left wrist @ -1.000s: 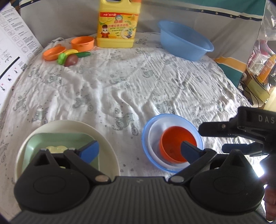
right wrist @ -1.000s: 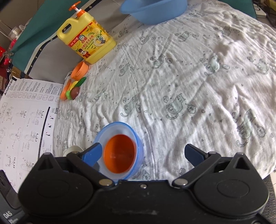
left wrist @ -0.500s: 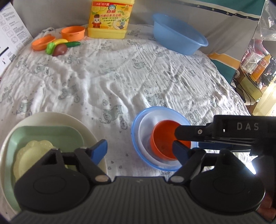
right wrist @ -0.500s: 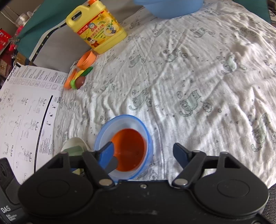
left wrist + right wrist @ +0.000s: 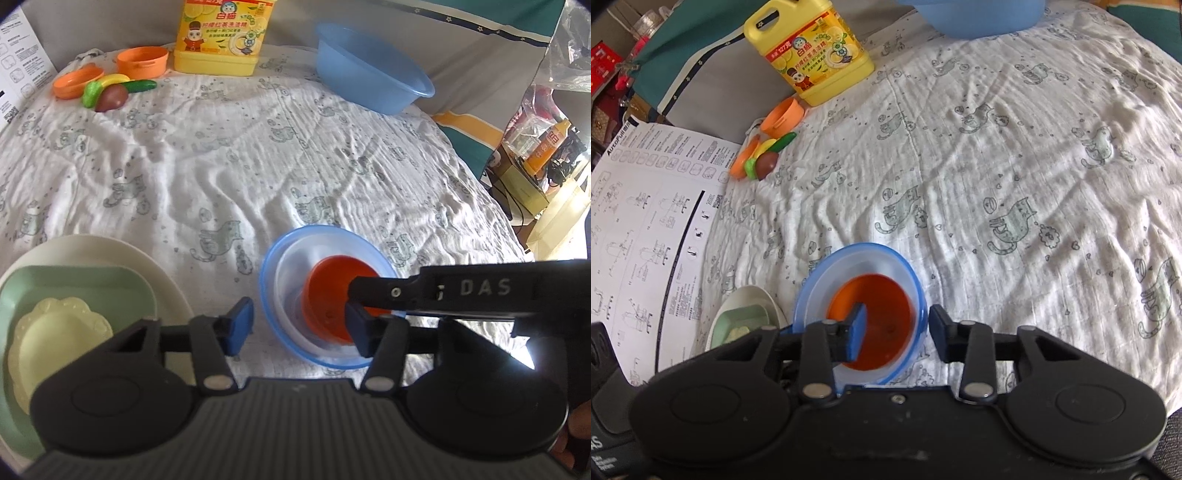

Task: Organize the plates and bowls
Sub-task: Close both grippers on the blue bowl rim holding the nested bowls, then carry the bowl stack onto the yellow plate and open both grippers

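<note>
- The bowls sit nested by size on the cat-print cloth (image 5: 258,166): the orange bowl (image 5: 325,295) inside a clear bowl (image 5: 291,273), and that inside the blue bowl (image 5: 269,258). Nesting them smallest-in-largest makes them a single stack.
- Just beside them the plates are piled the same way: a yellow scalloped plate (image 5: 55,332) on a green square plate (image 5: 92,284) on a round cream plate (image 5: 110,251). We judge the sorting itself largely done.
- The right tool (image 5: 899,330) straddles the right wall of the nest, with one finger over the orange bowl and the other just outside the blue rim. Its jaws have just been closing and stand half narrowed. The wall is between them, but we see no pad pressing on it.
- The left tool (image 5: 298,328) brackets the opposite side the same way. Its jaws have just been closing too, are narrowed and not gripping; how far above the rim it hangs we cannot tell.
- We read the two-sided straddle as preparation to lift the whole nest level, so the loose inner bowls do not slide.
- The blue basin (image 5: 369,85) and detergent bottle (image 5: 221,33) stand well apart at the far edge.
</note>
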### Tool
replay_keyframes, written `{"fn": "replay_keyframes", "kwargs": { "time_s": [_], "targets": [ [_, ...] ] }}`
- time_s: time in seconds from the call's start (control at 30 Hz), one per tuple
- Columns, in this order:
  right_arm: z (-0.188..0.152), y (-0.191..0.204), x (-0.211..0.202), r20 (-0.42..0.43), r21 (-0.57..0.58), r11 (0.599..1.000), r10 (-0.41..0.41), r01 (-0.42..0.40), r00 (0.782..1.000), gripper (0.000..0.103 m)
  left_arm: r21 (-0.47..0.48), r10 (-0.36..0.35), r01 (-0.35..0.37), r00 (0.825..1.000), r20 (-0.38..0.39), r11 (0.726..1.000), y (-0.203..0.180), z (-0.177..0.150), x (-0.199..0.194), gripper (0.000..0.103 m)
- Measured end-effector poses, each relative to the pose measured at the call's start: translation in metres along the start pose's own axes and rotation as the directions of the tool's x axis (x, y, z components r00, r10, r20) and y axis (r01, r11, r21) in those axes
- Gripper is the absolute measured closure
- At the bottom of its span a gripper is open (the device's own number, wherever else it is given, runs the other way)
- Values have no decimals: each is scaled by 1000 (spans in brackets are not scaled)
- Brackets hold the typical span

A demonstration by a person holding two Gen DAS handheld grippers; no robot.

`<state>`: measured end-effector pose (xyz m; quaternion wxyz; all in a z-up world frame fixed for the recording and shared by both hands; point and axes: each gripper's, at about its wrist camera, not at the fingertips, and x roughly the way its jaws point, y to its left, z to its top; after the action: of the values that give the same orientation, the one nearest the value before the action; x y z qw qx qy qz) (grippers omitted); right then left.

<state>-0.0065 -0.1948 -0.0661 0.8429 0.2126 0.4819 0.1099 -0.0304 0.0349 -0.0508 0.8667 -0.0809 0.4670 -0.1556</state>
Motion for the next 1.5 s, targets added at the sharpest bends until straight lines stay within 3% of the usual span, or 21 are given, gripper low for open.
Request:
{"fn": "replay_keyframes", "kwargs": {
  "time_s": [0.17, 0.6, 1.07, 1.27, 1.5],
  "targets": [
    [1, 0, 2, 6, -19, 999, -35, 36, 999, 76, -8, 13, -13, 1000, 4, 1000, 0, 0, 0, 63],
    [-2, 3, 2, 5, -43, 997, -67, 67, 998, 81, -49, -4, 3, 1000, -21, 999, 7, -3, 3, 66],
    [9, 27, -4, 12, -96, 991, -96, 96, 995, 81, -87, 23, -26, 999, -33, 996, 8, 6, -13, 66],
    [20, 60, -4, 7, -151, 986, -63, 64, 998, 81, -118, 65, -64, 998, 5, 991, 26, 17, -37, 67],
    [27, 115, 7, -42, -220, 975, 25, -34, 999, 81, -177, 126, -113, 990, 59, 978, 71, 23, -80, 67]
  ]
}}
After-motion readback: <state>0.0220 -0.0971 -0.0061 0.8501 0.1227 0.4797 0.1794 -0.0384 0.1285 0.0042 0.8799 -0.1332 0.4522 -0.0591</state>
